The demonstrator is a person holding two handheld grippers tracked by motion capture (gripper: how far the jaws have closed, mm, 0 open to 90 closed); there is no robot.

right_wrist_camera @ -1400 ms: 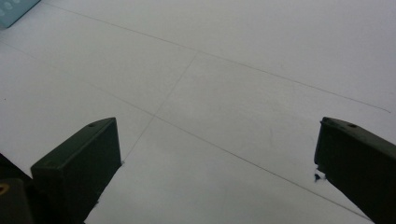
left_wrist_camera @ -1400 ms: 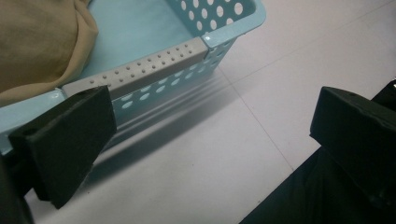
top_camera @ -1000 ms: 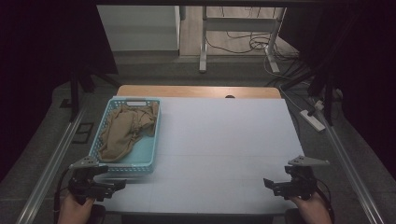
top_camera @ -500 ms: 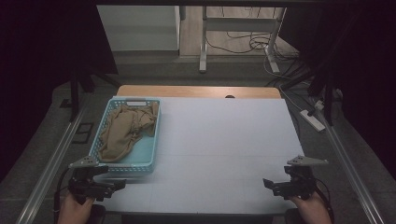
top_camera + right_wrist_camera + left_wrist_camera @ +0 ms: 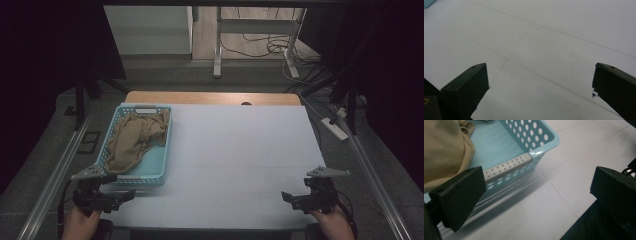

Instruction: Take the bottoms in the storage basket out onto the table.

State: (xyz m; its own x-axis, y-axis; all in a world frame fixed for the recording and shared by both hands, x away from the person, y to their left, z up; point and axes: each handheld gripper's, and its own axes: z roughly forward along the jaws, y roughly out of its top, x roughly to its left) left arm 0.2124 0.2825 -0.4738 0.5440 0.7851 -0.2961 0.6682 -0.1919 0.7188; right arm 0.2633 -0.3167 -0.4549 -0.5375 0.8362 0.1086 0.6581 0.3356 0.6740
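A light blue perforated basket (image 5: 161, 165) stands on the left part of the white table (image 5: 240, 150), with a crumpled tan cloth (image 5: 131, 141) lying inside it. My left gripper (image 5: 120, 196) is open just in front of the basket's near edge. In the left gripper view its jaws stand wide apart, framing the basket's near corner (image 5: 541, 150) and part of the tan cloth (image 5: 444, 150). My right gripper (image 5: 290, 199) is open near the table's front right edge. The right gripper view has wide-spread jaws over the bare white table (image 5: 544, 50), with nothing between them.
A wooden strip (image 5: 210, 97) borders the table's far edge. Metal rails (image 5: 55, 175) run along both sides of the table. Desk legs and cables (image 5: 260, 47) stand on the floor beyond, and a power strip (image 5: 336, 128) lies at the right.
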